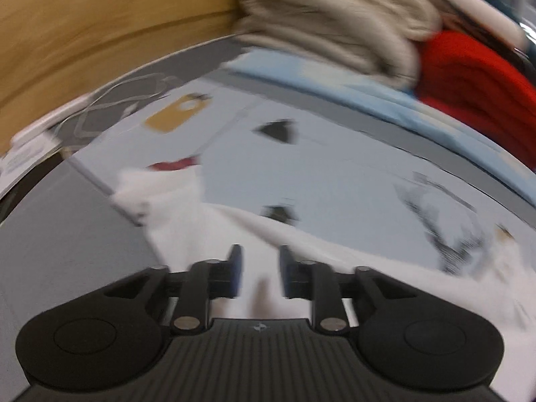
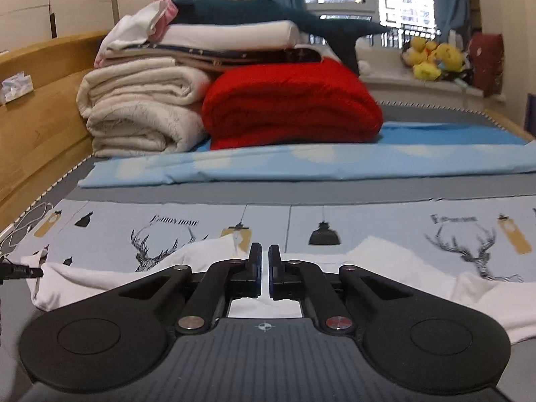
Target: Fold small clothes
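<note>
A white small garment (image 2: 100,278) lies spread on the printed bedsheet (image 2: 201,221), rumpled along its far edge. In the blurred left wrist view the same white garment (image 1: 207,227) lies under and ahead of my left gripper (image 1: 259,268), whose fingers stand apart with white cloth showing in the gap. My right gripper (image 2: 264,268) sits low over the garment's middle. Its fingers are nearly together with a narrow gap, and cloth shows below them. I cannot tell whether they pinch the fabric. A dark tip, perhaps the left gripper (image 2: 20,272), shows at the garment's left end.
A stack of folded cream blankets (image 2: 140,110), a red blanket (image 2: 291,100) and more folded bedding stand at the back of the bed. A light blue sheet (image 2: 301,164) lies before them. A wooden headboard (image 2: 40,107) runs along the left. Yellow plush toys (image 2: 432,57) sit by the window.
</note>
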Demonstrator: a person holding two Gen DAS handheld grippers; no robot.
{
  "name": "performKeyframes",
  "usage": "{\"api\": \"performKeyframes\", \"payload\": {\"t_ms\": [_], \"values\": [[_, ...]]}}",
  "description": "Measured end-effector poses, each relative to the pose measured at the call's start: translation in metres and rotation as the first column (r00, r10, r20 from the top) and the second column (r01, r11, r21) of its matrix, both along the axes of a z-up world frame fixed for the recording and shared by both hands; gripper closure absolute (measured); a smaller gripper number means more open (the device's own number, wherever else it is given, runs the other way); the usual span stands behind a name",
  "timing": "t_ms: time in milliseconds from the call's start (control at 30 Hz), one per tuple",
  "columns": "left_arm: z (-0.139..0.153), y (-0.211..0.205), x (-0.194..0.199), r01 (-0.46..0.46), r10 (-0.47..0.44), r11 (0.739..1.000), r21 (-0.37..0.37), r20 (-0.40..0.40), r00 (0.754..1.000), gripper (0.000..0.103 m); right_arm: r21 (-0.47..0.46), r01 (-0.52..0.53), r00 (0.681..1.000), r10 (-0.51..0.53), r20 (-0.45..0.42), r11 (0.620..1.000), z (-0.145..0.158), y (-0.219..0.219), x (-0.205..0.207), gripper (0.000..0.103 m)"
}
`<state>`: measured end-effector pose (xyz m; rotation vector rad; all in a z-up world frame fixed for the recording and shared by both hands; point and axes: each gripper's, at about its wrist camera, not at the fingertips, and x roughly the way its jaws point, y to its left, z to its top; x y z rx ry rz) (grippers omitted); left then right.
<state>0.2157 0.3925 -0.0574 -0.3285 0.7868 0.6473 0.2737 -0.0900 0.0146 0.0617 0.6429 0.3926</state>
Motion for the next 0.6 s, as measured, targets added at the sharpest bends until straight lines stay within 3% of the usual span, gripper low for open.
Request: {"api": "performKeyframes", "payload": {"t_ms": [167,333,433,533,600], "values": [[-0.01,0.047,0.006,-0.117,0.117,0.992,-0.046,0.008,0.993,0.054,-0.02,-0.051,0.998,0.05,-0.046,0.998,-0.015,0.006,0.015,0.099],[-0.026,0.061,0.022,-0.129,0.128,0.991,-0.031,-0.045,0.991,0.055,0.009,0.026,0.988,-0.025,-0.153,1.0,-0.033,-0.008,0.033,0.099],[-0.032,0.062,0.029,-0.154,0.156,0.988,0.024,-0.138,0.978,0.096,0.007,0.063,0.979,-0.061,-0.195,0.998,-0.042,-0.017,0.037,0.099],[-0.009,0.049,0.027,-0.191,0.207,0.972,0.138,-0.113,0.972,0.1,0.019,0.097,0.967,-0.089,-0.24,0.995,-0.047,-0.027,0.039,0.099],[0.029,0.018,0.028,-0.135,0.133,0.975,0.175,0.02,0.991,0.1,0.025,0.117,0.963,-0.108,-0.246,0.993,-0.047,-0.036,0.038,0.099]]}}
